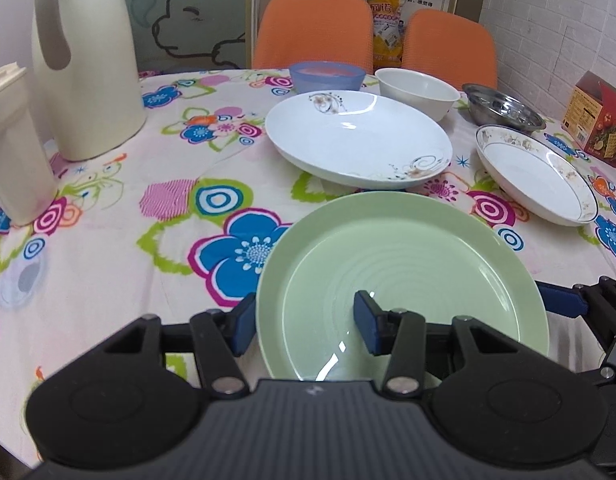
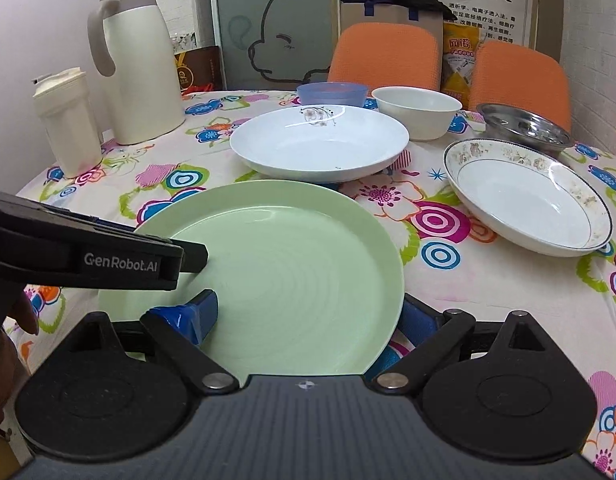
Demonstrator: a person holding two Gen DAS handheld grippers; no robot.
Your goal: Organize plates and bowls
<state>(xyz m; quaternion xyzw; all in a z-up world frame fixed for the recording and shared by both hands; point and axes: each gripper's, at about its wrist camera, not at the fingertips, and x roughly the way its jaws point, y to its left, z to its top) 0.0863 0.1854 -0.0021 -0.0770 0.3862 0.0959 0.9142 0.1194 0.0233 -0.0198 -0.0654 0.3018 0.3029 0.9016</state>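
Left gripper (image 1: 306,326): jaws apart, straddling the left rim of the green plate (image 1: 399,284), one pad outside, one over the well. Right gripper (image 2: 308,318): likewise spread across the plate's right rim. Neither looks clamped.

Plate lies flat at the near edge of the table (image 1: 120,240), just in front of the large white plate (image 1: 357,140).

Risk: glazed rim is slick and shallow; uneven closing could tilt or slip it off the edge.

Plate: pale green, glossy, concentric ridges, empty.
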